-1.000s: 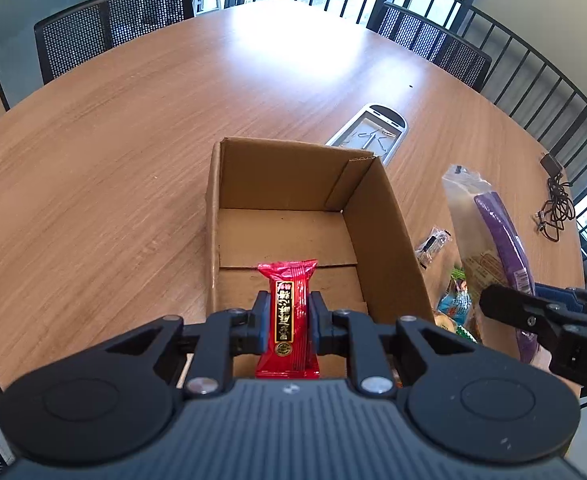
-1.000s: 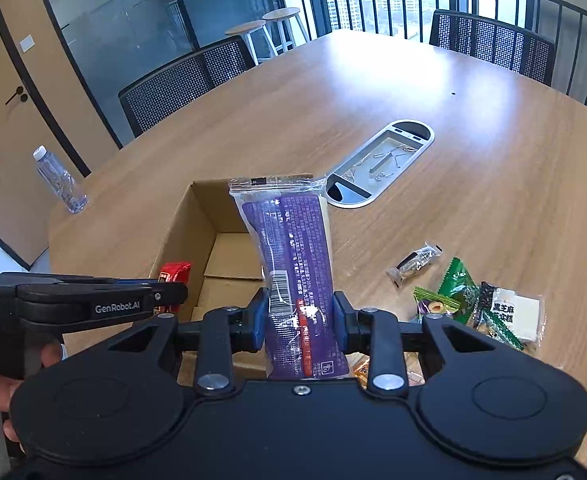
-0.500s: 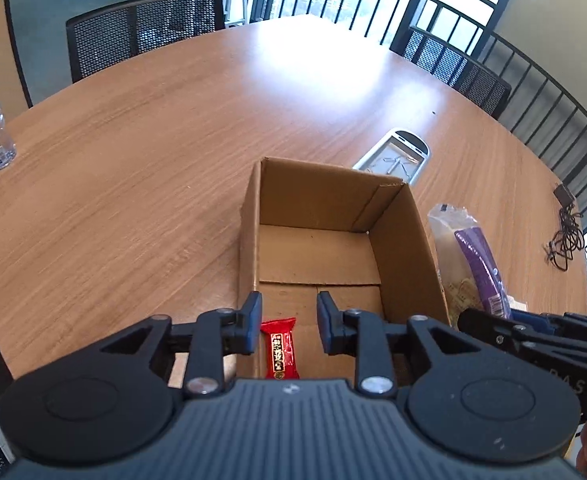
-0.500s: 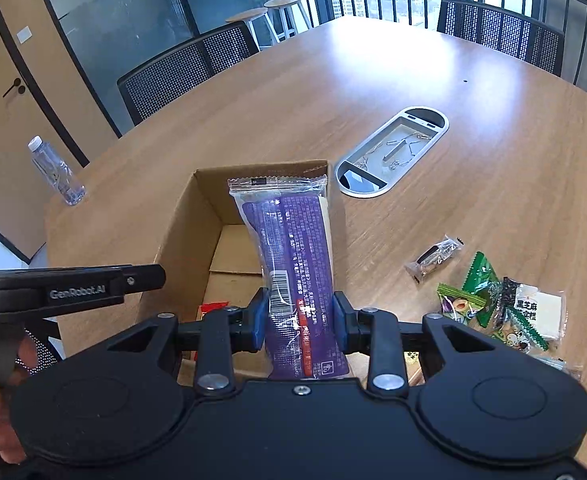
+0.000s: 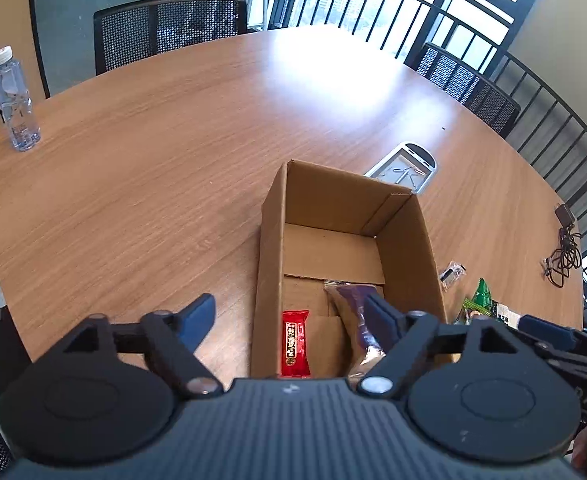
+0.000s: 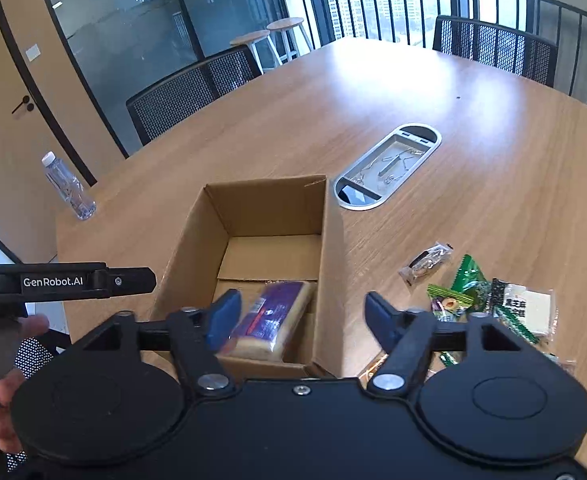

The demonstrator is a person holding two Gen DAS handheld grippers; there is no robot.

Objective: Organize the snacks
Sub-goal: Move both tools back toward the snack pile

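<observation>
Here, the left gripper [image 5: 289, 320] is seen with its jaws spread wide, having just been opening, and nothing is gripped between them. Below the gap, a red snack bar [image 5: 295, 343] lies flat on the floor of the open cardboard box [image 5: 271, 240], near the box's left wall in the left wrist view. One blue finger [image 5: 197, 322] is placed outside that wall, over the wooden table [image 5: 173, 152]; the other finger is seen over the box interior, in front of a purple-wrapped cake pack [image 5: 351, 304].

The right gripper [image 6: 303, 316] is likewise held wide apart, its jaws having just been opening, and nothing is pressed by its pads. The purple-wrapped cake pack [image 6: 271, 318] is seen lying in the near part of the box [image 6: 253, 208], just beside the gripper's left finger; whether that finger touches the wrapper cannot be told.

To the right of the box, loose snacks are left on the table: a small clear packet [image 6: 425, 264], green packets [image 6: 459, 290] and a pale packet with a green band [image 6: 527, 306]. A water bottle [image 6: 68, 186] stands well apart at the table's far left, and a silver cable tray [image 6: 389, 166] is set into the tabletop behind the box.
</observation>
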